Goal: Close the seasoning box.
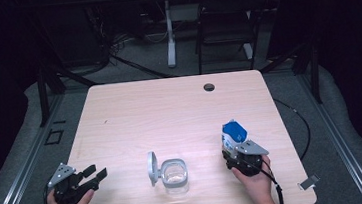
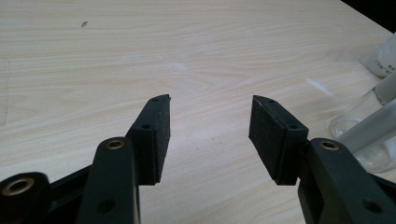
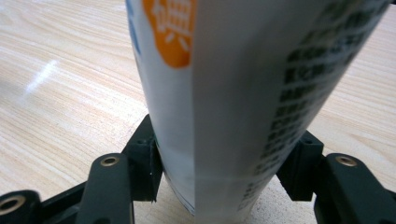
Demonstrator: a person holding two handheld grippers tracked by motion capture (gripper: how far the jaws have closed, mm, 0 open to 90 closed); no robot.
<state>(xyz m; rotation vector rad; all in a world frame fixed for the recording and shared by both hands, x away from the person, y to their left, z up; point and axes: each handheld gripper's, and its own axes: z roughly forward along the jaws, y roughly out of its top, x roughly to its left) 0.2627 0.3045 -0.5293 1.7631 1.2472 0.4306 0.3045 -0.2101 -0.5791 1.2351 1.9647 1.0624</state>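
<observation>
On the worktop there is 1 clear container with 1 grey hinged lid and 1 blue-and-white carton. There are 2 tongs, the left tongs and the right tongs. Behind stands 1 dark chair.

Left gripper fingers spread, right gripper fingers clamped

A pale wooden table stands on grey carpet, with a round cable hole near its far edge. Beyond it, a dark folding chair and a white desk leg sit amid black surroundings.
</observation>
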